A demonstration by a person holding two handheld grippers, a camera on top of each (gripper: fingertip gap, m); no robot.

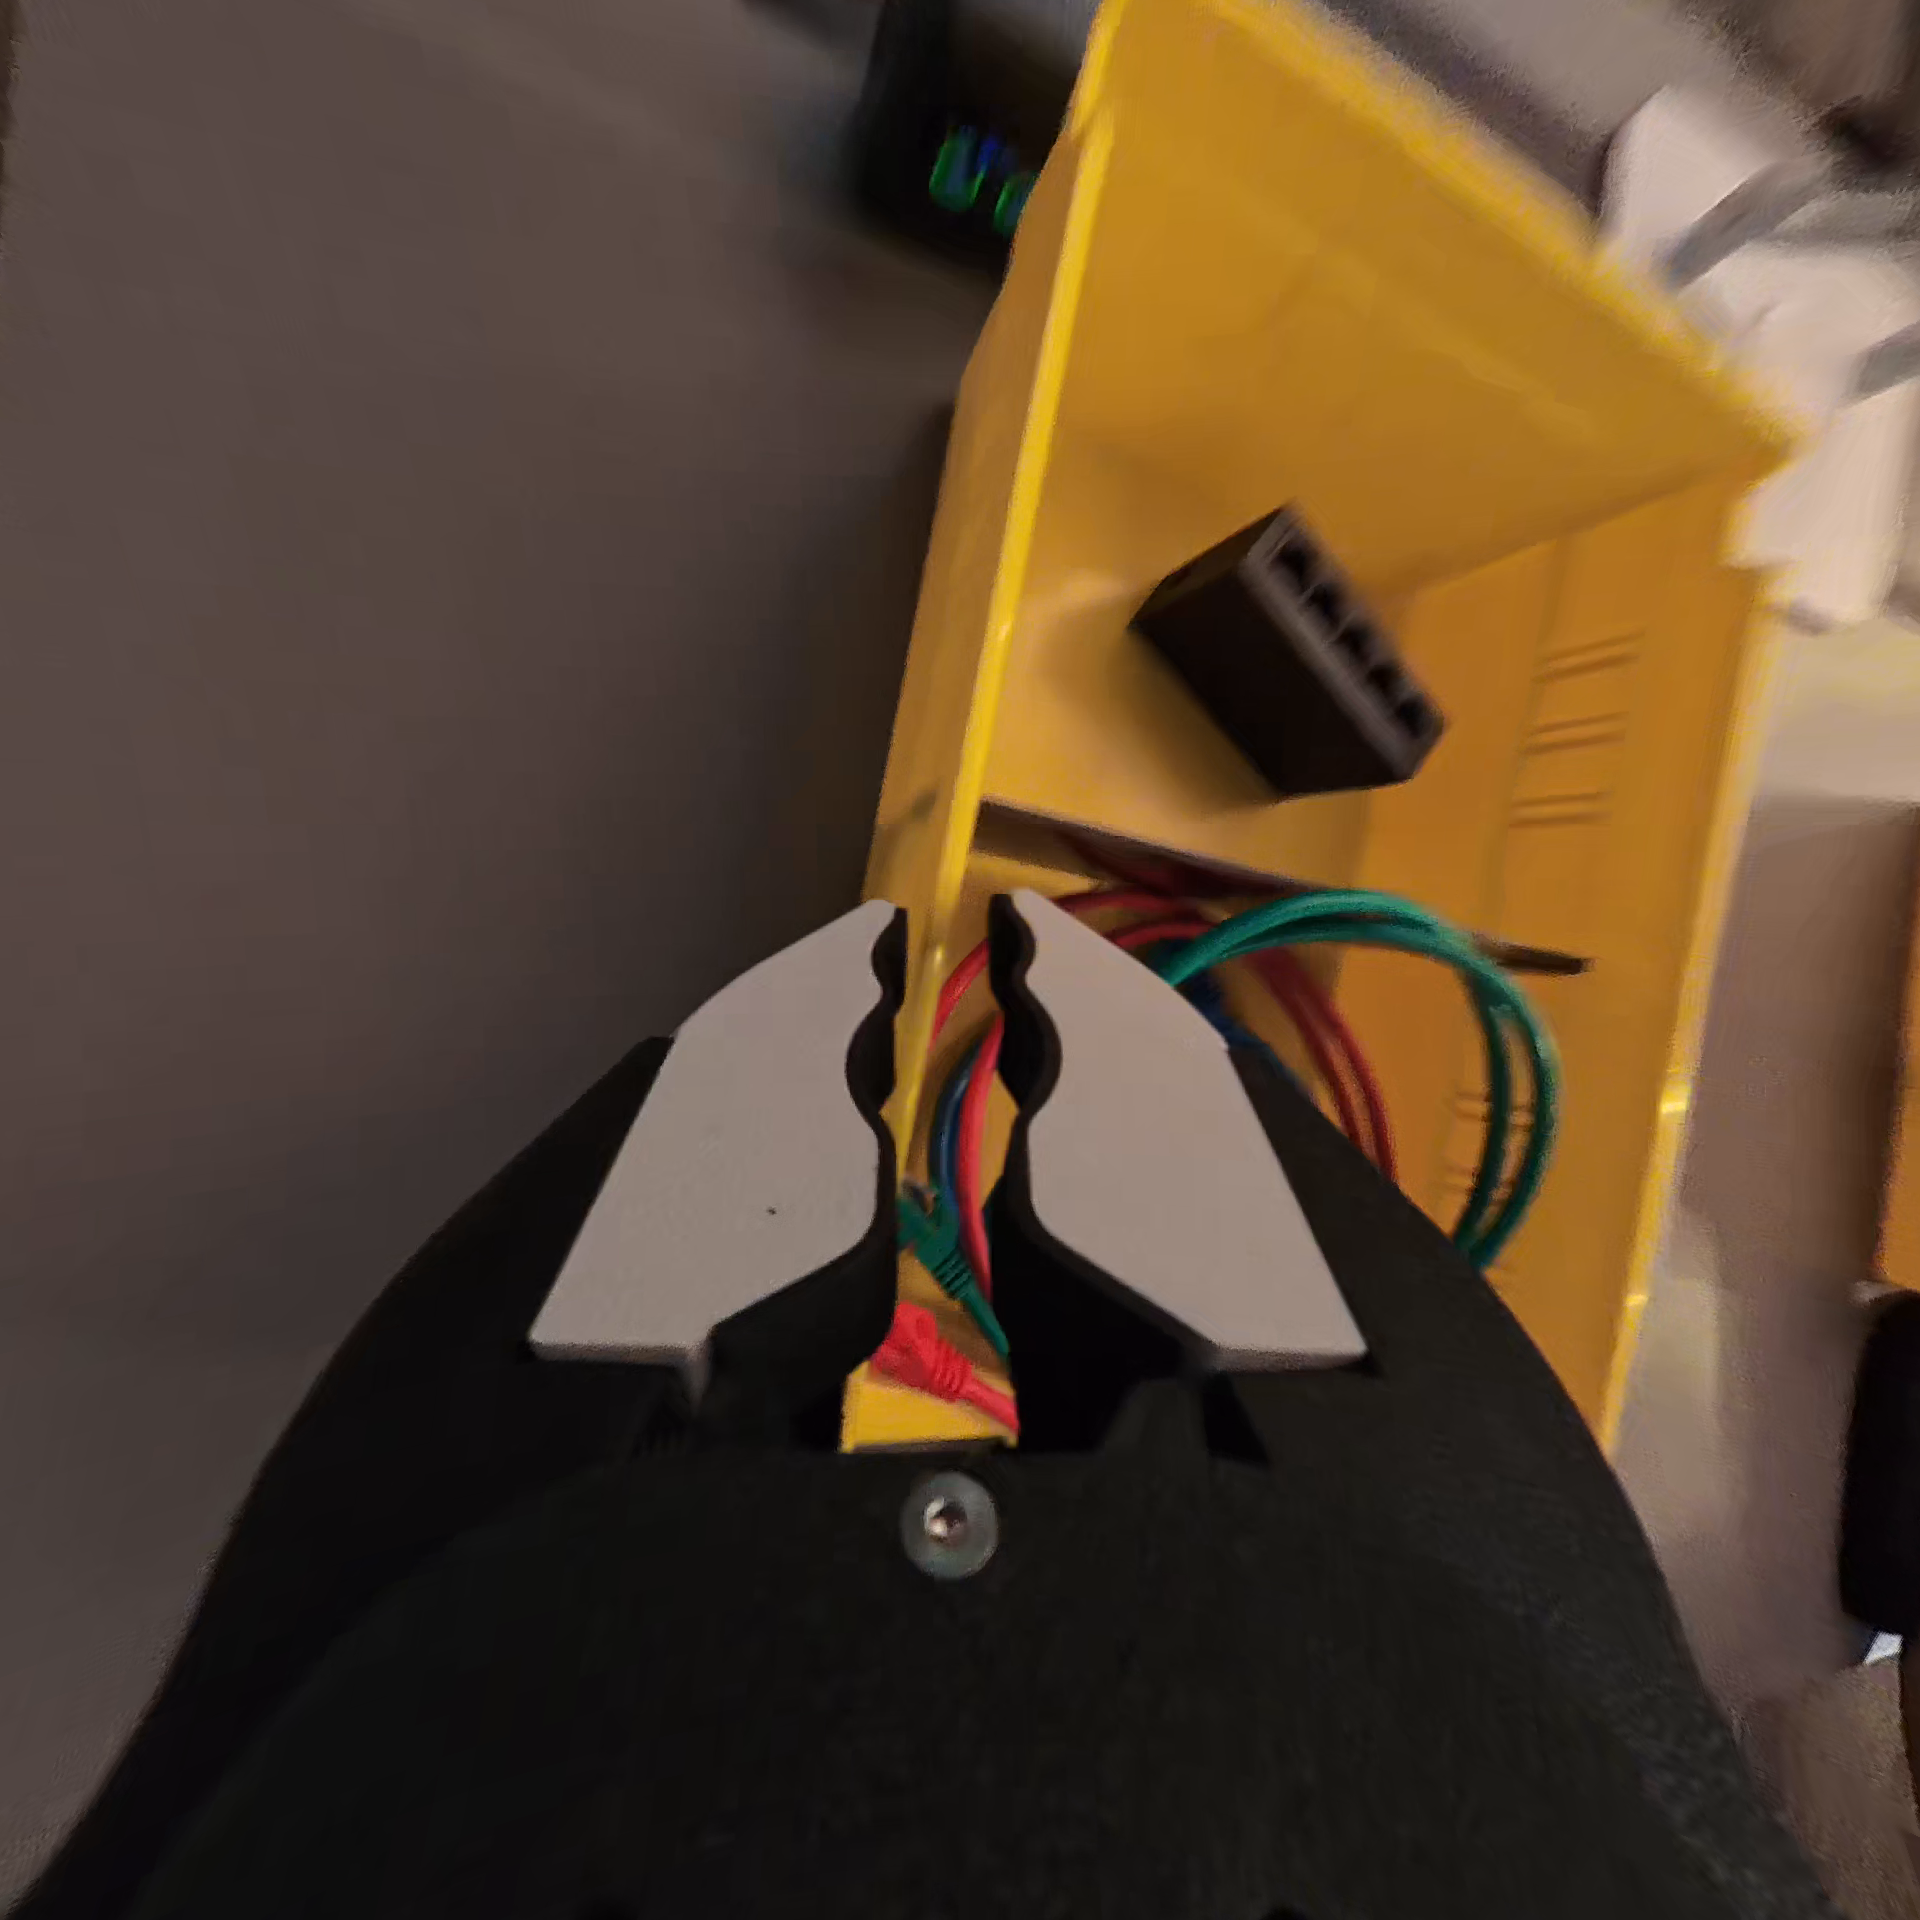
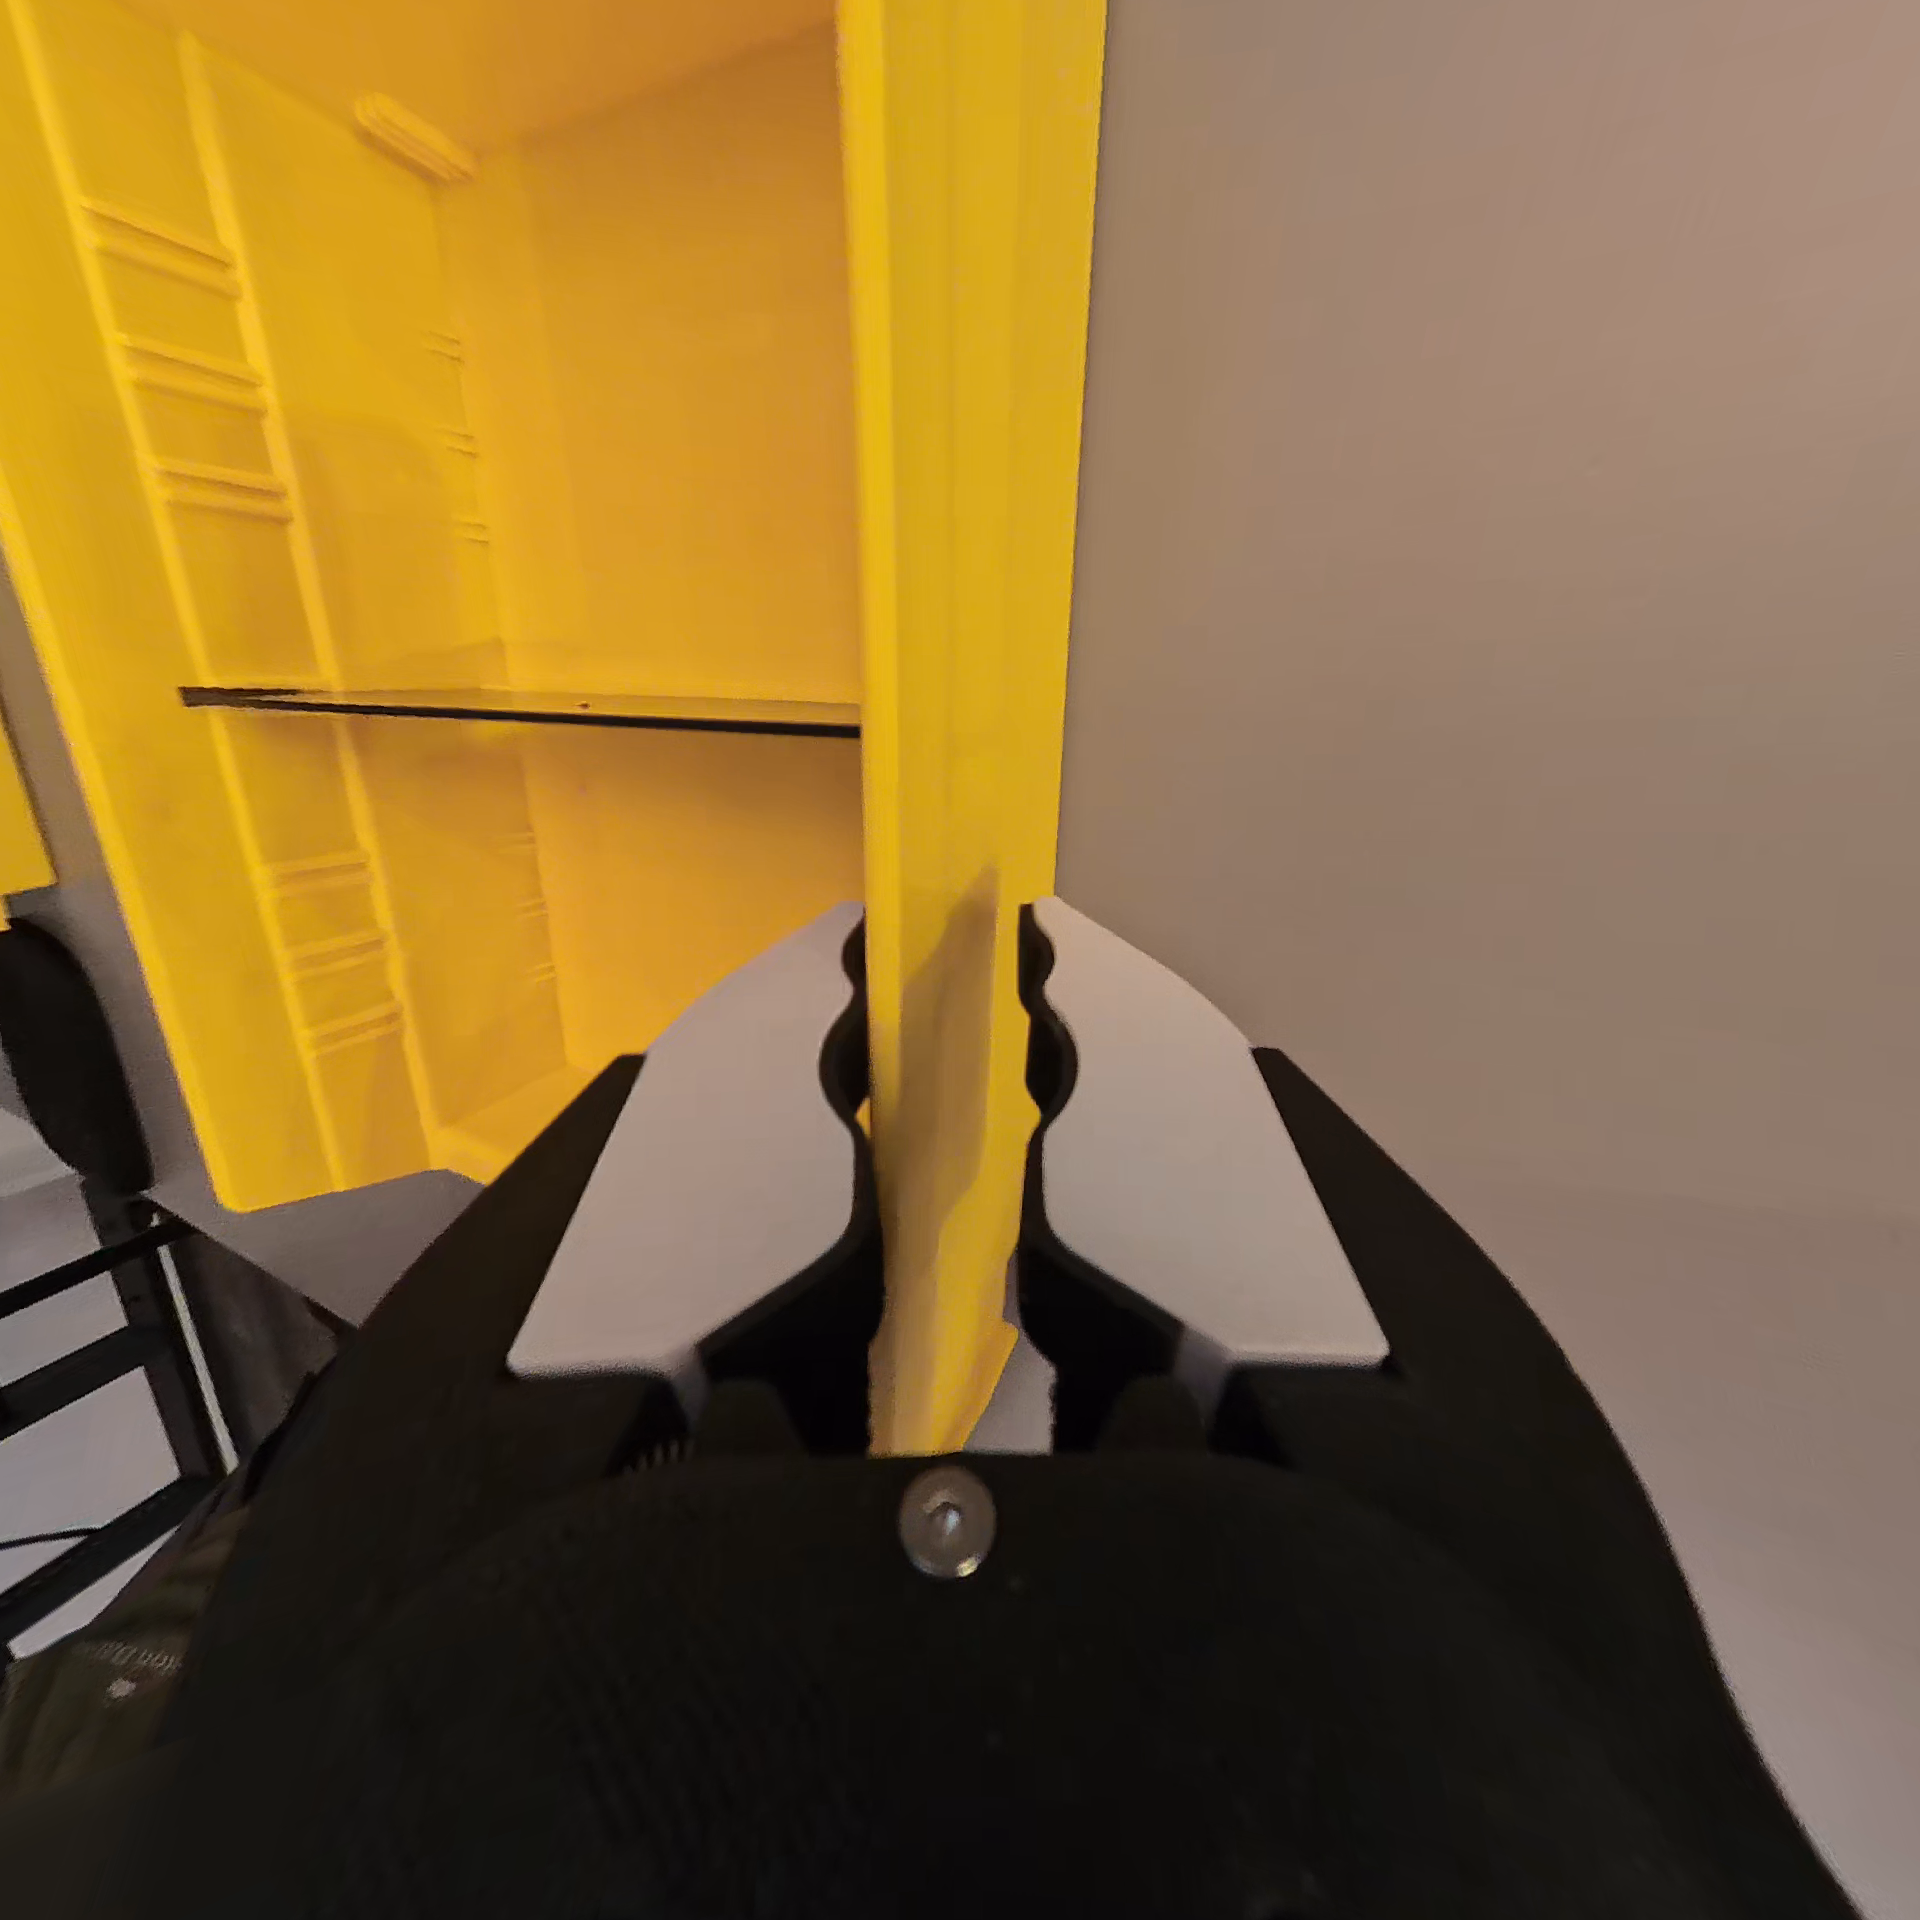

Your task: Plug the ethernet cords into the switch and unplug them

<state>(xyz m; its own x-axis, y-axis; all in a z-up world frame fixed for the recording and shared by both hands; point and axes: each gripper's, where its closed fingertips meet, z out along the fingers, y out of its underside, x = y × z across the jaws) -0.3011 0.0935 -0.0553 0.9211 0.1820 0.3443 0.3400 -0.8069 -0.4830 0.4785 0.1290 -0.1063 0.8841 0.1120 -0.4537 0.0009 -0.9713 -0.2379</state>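
Both grippers clamp the walls of a yellow bin.

Left wrist view: the left gripper (image 1: 943, 914) is clenched on the bin's (image 1: 1299, 343) side wall; the black switch (image 1: 1294, 655) lies inside beyond a divider, ahead to the right, and the red, green and blue cords (image 1: 1496, 1049) are coiled nearer, with grey table (image 1: 416, 623) open to the left.
Right wrist view: the right gripper (image 2: 940, 914) grips the bin's (image 2: 966, 416) wall edge, with bare table (image 2: 1507, 623) to the right.

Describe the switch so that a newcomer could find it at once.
Start at the yellow bin, divided by a thin divider. In the compartment away from the coiled cords lies the switch, a dark block. Only it shows a row of square ports.
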